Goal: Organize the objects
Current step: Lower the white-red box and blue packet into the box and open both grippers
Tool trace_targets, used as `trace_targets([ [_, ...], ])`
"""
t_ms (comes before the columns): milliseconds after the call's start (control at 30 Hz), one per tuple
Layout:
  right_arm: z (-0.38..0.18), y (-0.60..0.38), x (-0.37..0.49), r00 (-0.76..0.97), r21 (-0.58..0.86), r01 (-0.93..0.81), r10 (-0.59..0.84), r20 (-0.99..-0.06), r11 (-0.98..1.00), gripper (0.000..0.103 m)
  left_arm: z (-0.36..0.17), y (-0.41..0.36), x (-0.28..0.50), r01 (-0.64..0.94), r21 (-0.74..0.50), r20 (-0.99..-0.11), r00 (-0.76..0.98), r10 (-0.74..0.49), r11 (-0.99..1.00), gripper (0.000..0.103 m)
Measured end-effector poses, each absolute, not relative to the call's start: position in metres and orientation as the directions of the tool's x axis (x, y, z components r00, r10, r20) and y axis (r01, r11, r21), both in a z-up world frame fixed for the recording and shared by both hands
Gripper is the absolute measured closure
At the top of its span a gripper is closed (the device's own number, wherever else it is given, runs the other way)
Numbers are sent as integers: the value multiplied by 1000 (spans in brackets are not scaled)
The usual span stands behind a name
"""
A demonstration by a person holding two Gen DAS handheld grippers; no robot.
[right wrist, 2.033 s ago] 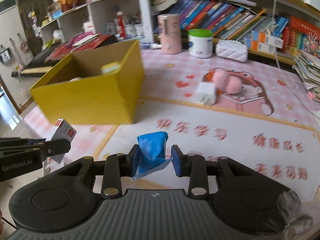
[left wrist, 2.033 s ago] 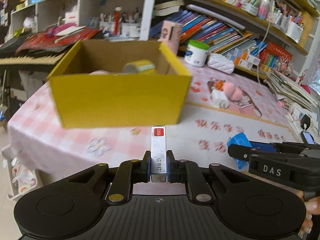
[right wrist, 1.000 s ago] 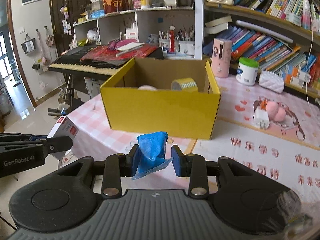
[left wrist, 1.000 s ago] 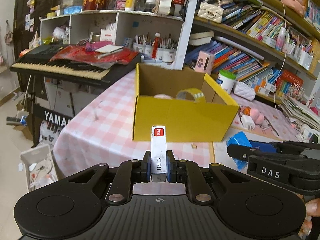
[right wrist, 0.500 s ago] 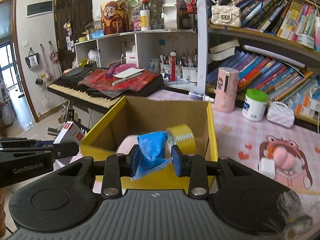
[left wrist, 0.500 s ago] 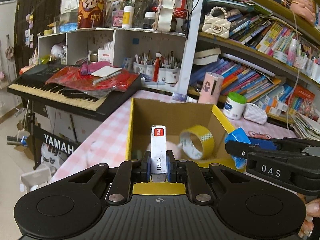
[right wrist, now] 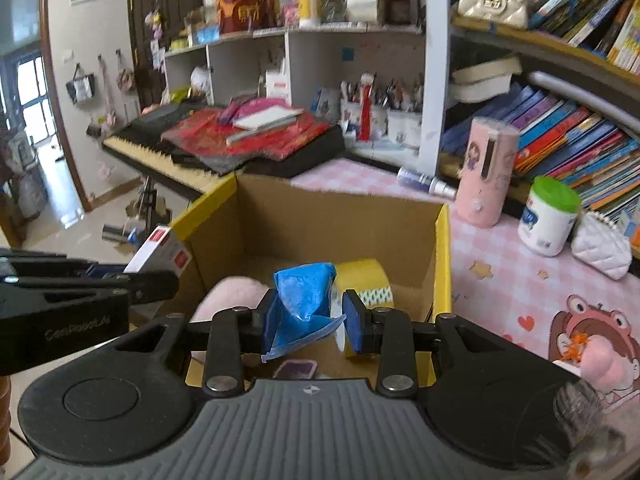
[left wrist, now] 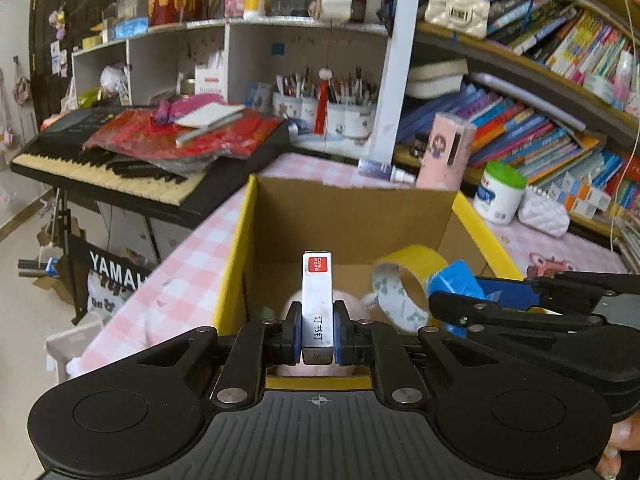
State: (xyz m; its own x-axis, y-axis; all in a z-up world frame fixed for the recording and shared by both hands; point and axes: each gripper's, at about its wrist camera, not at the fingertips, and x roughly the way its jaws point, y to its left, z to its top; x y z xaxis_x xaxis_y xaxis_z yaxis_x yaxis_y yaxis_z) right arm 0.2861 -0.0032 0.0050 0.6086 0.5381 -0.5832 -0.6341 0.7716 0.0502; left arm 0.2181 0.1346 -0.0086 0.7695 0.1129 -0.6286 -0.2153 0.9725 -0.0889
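Note:
My left gripper (left wrist: 317, 332) is shut on a slim white staple box with a red label (left wrist: 317, 300), held over the open yellow cardboard box (left wrist: 236, 264). My right gripper (right wrist: 310, 322) holds a blue plastic packet (right wrist: 304, 300) over the same box (right wrist: 442, 248); its jaws look slightly parted, with a gap on the right side. Inside the box lie a yellow tape roll (left wrist: 404, 280) and a pink soft thing (right wrist: 228, 296). Each gripper shows in the other's view, the right one (left wrist: 520, 304) and the left one (right wrist: 80, 284).
A pink cylinder (right wrist: 488, 172), a green-lidded white jar (right wrist: 548, 216) and a white quilted pouch (right wrist: 600, 246) stand on the pink checked tablecloth (right wrist: 480, 264) right of the box. A keyboard (left wrist: 120, 176) and bookshelves (left wrist: 540, 128) lie behind.
Both grippers have risen and moved forward from in front of the box to above its opening. The right jaws have loosened around the blue packet.

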Motion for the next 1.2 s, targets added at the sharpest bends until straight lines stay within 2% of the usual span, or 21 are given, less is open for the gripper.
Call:
trace_targets([
  [100, -5, -1, 292, 577, 65, -642, 538, -614, 764, 71, -19, 128, 222, -204, -84, -655, 749, 100, 975, 90],
  [267, -20, 0, 298, 539, 80, -652, 535, -651, 754, 71, -22, 121, 226, -192, -54, -652, 750, 111, 980, 90],
  [600, -26, 0, 301, 540, 92, -637, 528, -655, 766, 70, -23, 123, 223, -222, -59, -627, 767, 137, 973, 84],
  [700, -23, 1, 297, 561, 71, -631, 517, -646, 773, 65, -18, 124, 215, -238, -62, -604, 782, 153, 969, 73],
  [733, -21, 0, 294, 566, 67, -632, 519, -641, 772, 59, -15, 125, 212, -248, -60, -590, 790, 166, 967, 71],
  [767, -19, 0, 291, 584, 54, -621, 507, -634, 782, 49, -13, 126, 208, -253, -63, -578, 798, 171, 965, 66],
  [800, -18, -2, 290, 601, 43, -606, 493, -629, 794, 45, -10, 128, 206, -254, -71, -568, 805, 170, 965, 55],
  [867, -15, -7, 287, 618, 46, -588, 486, -618, 808, 43, -4, 131, 196, -261, -91, -537, 826, 173, 961, 41],
  [1000, -7, -14, 274, 656, 44, -563, 479, -583, 825, 36, 5, 130, 178, -257, -97, -489, 854, 179, 961, 33],
  [1200, 3, -19, 239, 700, 5, -559, 475, -533, 829, 31, 7, 128, 156, -253, -82, -478, 858, 185, 964, 29],
])
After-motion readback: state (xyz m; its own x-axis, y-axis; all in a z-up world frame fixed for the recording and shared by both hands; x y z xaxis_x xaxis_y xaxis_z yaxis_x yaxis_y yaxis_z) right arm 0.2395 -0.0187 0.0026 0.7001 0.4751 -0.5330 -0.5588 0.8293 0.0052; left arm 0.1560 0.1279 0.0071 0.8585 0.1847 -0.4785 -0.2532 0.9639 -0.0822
